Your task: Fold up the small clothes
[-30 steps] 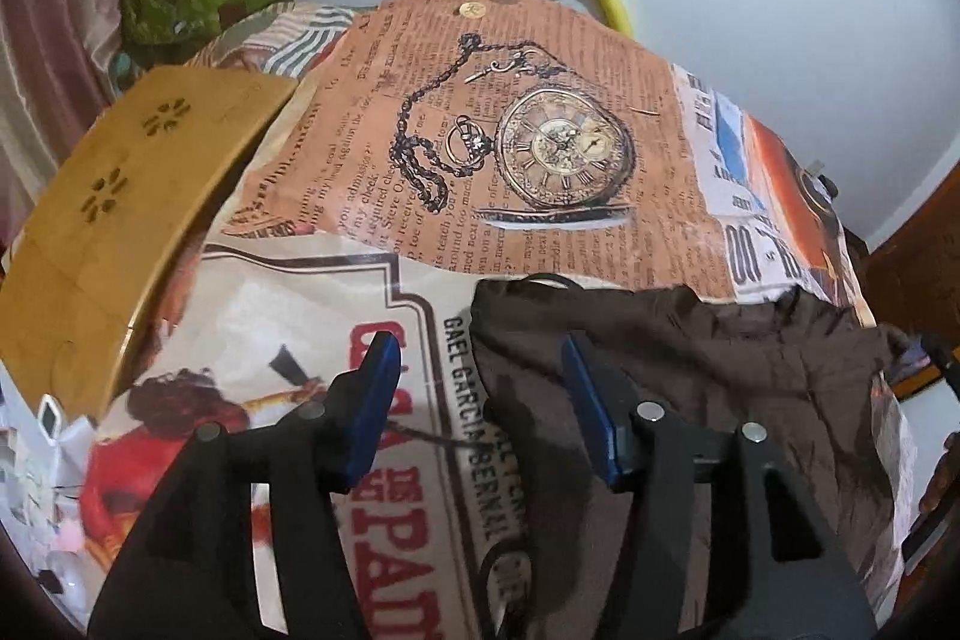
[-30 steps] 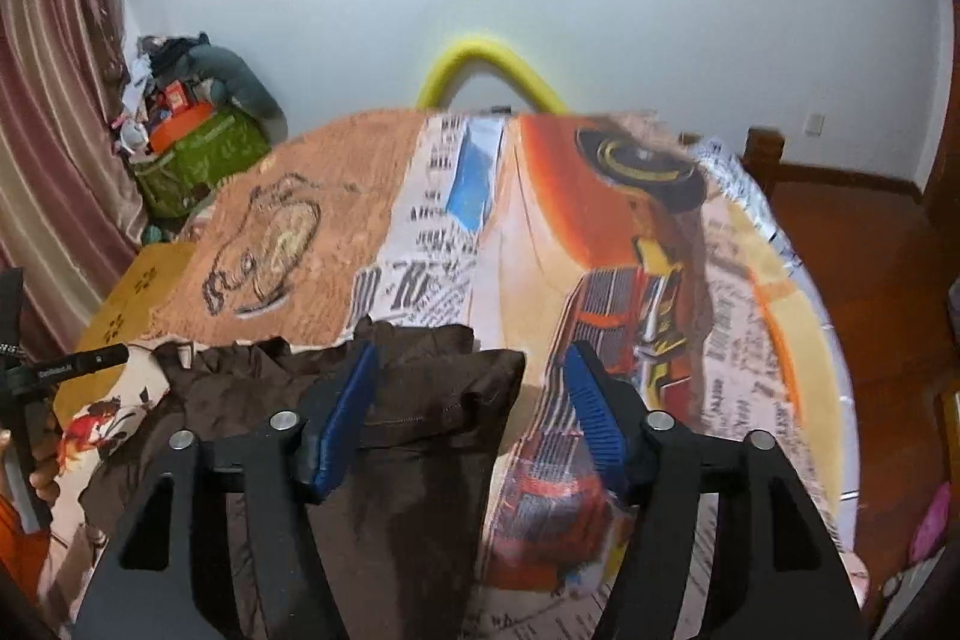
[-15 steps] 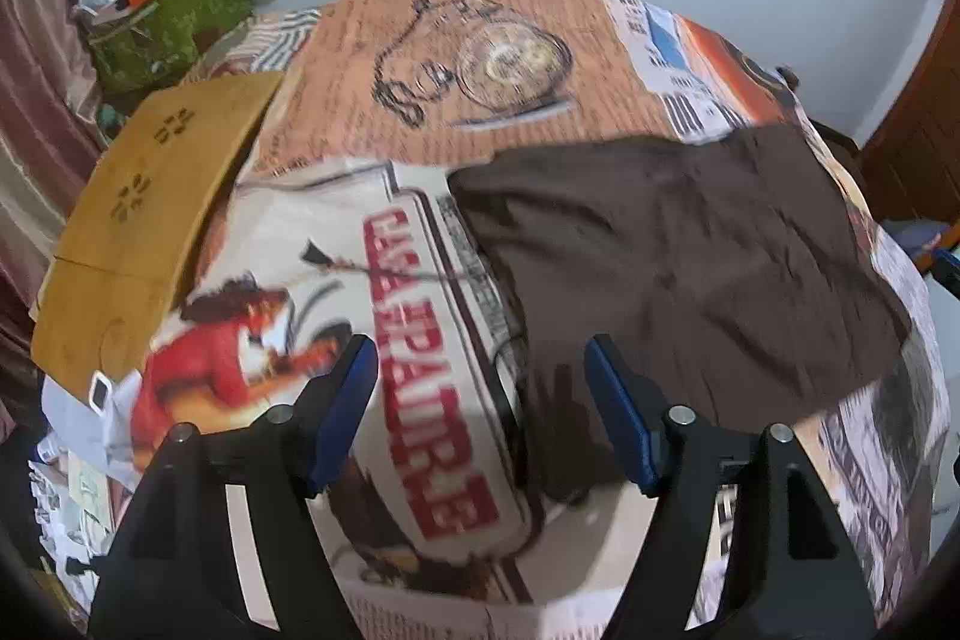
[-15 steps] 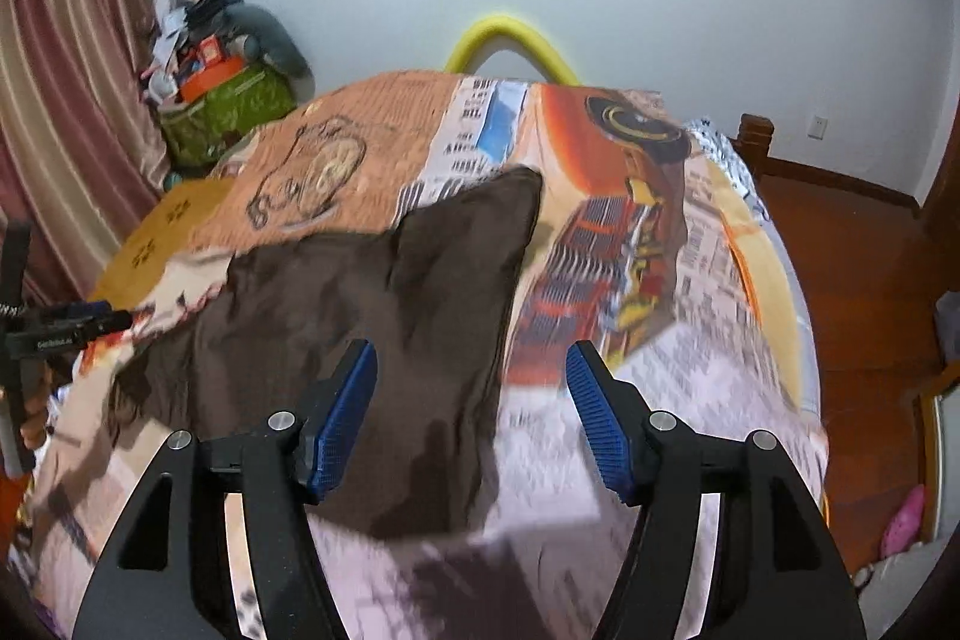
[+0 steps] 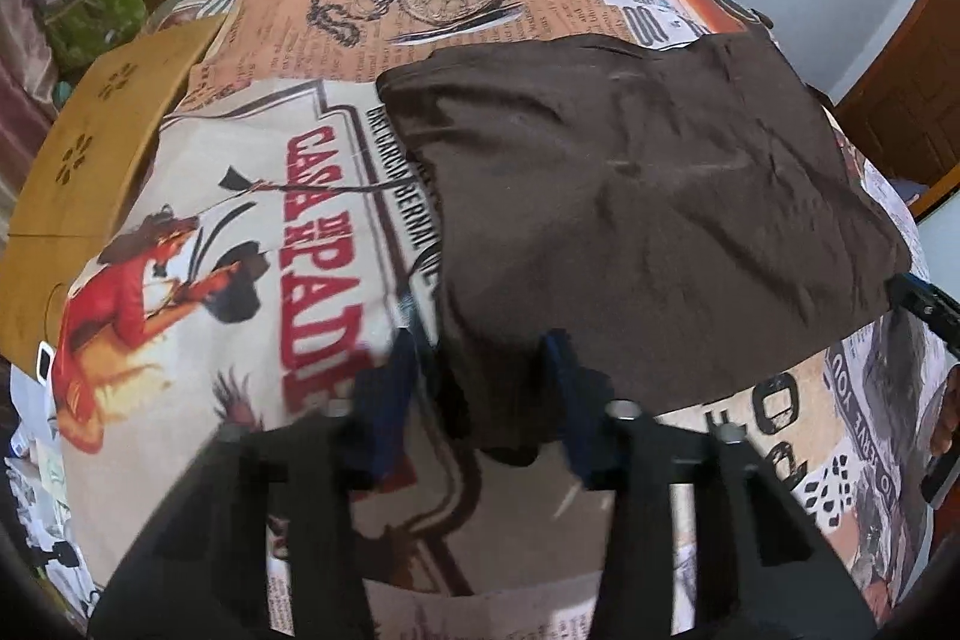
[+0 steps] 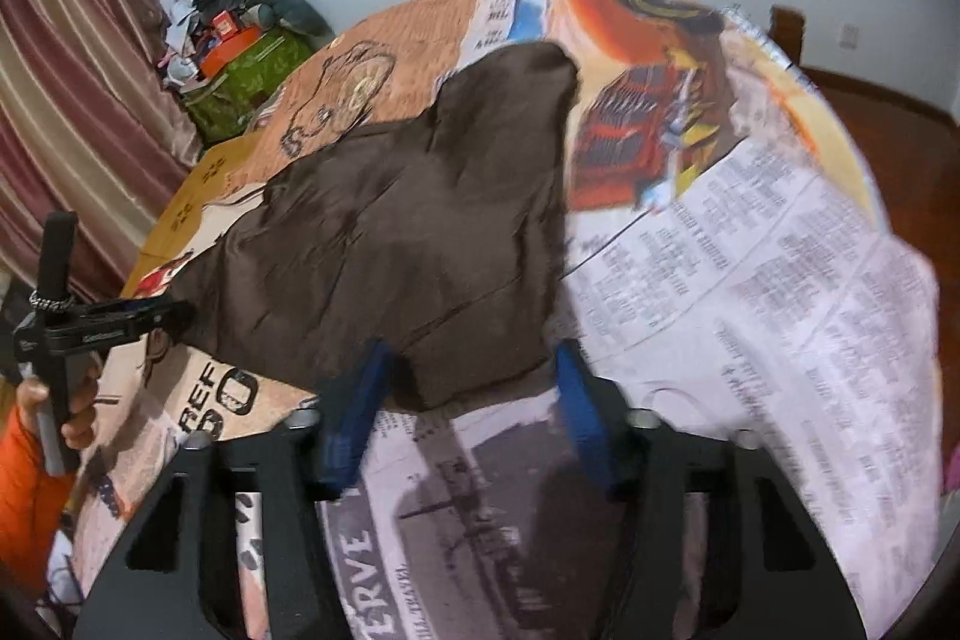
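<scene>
The brown cloth (image 5: 630, 208) lies flat on the bed (image 5: 252, 232), long axis across the frame. The left hand-held gripper (image 5: 480, 400) and right hand-held gripper (image 6: 468, 400), jaws just narrowing, each straddle a near corner, not yet pinching.

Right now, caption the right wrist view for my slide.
Right gripper closing around the near corner of a brown garment.

Between both pairs of jaws lies matt, creased brown cloth (image 5: 648, 196); beyond them a smooth printed bedspread (image 6: 750, 268), fabric, with a dull finish
</scene>
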`<state>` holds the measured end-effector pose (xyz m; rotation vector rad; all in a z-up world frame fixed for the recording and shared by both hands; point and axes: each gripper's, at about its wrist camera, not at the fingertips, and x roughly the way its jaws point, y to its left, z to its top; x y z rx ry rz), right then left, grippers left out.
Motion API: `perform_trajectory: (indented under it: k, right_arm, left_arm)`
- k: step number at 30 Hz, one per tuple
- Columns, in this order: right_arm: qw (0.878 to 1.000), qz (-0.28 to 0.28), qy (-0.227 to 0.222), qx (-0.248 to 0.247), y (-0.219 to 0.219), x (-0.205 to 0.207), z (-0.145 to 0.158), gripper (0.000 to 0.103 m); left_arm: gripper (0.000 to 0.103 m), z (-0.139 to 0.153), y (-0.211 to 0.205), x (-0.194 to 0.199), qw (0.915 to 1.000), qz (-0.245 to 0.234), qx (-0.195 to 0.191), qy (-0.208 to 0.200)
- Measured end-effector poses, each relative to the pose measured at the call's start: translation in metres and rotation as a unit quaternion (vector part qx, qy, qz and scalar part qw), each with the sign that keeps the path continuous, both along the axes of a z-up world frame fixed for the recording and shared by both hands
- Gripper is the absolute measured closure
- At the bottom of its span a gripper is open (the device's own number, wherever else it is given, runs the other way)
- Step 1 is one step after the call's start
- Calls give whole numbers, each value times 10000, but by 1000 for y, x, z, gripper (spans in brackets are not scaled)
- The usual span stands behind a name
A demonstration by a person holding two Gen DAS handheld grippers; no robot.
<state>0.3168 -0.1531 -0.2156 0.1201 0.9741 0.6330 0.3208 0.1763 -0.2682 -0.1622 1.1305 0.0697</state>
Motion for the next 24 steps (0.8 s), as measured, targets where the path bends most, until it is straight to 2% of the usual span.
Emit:
perform_trajectory:
  k: [1,3,6,11,21,24]
  right_arm:
    - [10000,-3,-8,-3,2,0,-2,64]
    - [10000,-39,-31,56,3,1,-3,79]
    - [9998,-54,-2,188,1,1,-6,92]
    - [9997,-28,-204,113,-6,-12,1,94]
    - [10000,-59,-75,12,-30,-35,1,95]
    - [9999,-89,-45,-64,-35,-39,1,95]
  left_arm:
    - [90,0,-1,1,10000,-34,-54,15]
    - [93,2,-6,2,10000,-62,-18,-40]
    - [94,7,-16,-5,9994,-220,240,-153]
    - [94,9,-30,-33,9990,-349,214,-170]
    - [95,22,-52,-92,9986,-510,34,-133]
    - [95,31,-58,-105,9983,-542,145,-182]
